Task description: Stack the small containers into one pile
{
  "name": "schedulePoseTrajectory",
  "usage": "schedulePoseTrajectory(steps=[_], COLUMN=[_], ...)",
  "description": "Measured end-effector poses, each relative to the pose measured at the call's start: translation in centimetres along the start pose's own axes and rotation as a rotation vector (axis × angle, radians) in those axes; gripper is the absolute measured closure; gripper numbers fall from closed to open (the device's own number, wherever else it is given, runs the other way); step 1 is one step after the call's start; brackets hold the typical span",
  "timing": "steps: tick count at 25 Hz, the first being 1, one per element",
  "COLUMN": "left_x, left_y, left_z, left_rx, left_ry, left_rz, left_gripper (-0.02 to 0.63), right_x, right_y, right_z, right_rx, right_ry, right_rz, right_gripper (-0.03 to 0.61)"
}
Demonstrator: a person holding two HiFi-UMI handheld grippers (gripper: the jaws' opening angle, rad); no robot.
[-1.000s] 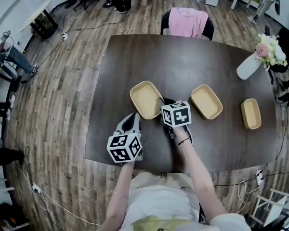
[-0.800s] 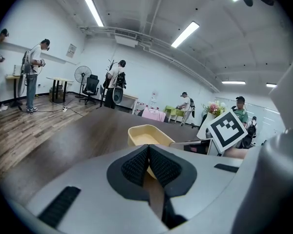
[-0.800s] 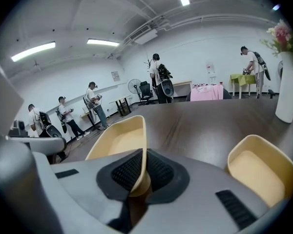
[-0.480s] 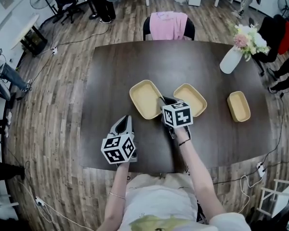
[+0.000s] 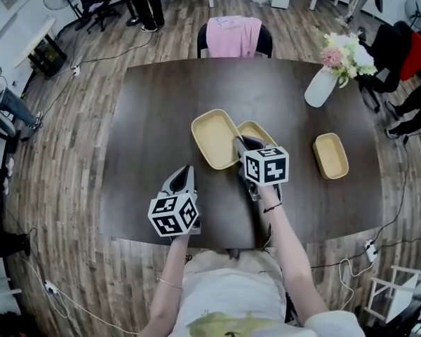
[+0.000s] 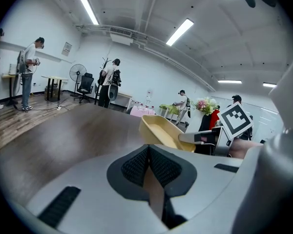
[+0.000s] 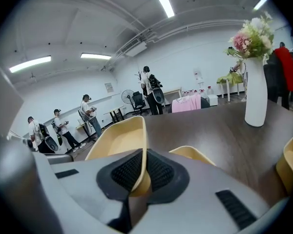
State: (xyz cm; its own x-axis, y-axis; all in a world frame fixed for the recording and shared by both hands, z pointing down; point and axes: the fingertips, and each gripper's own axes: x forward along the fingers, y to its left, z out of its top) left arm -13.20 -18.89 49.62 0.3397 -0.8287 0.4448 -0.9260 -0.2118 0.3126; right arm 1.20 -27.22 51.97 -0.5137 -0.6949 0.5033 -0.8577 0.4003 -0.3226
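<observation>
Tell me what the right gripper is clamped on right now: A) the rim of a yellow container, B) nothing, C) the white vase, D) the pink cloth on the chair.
A: its own view shows the right gripper with jaws pinched on the rim of the yellow container.

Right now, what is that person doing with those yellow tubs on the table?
A person is stacking small containers, with a gripper in each hand. The right gripper has its fingers pinched on the rim of one yellow container, holding it tilted right beside a second container. A third container sits alone farther right on the table. The left gripper is shut on nothing, near the table's front edge.
</observation>
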Motion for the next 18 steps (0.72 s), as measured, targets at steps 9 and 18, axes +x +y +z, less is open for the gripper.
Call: schedulePoseTrajectory(steps=[9,18], left_x=[1.4,2.9], left_y=[-5.0,-9.0], left_z=[-0.7,-2.1], left_rx=[0.005,-0.010], left_ry=[-0.003,-0.007], left_rz=[-0.016,-0.004], left_gripper=[0.589,0.589], right_x=[-3.4,-4.6], right_y=[-5.9,-10.0], right_z=[1.2,0.7], right_rx=[0.048,0.022], right_ry=[-0.026,-0.001], right_rz=[-0.017,0.009], right_gripper=[0.541,0.541])
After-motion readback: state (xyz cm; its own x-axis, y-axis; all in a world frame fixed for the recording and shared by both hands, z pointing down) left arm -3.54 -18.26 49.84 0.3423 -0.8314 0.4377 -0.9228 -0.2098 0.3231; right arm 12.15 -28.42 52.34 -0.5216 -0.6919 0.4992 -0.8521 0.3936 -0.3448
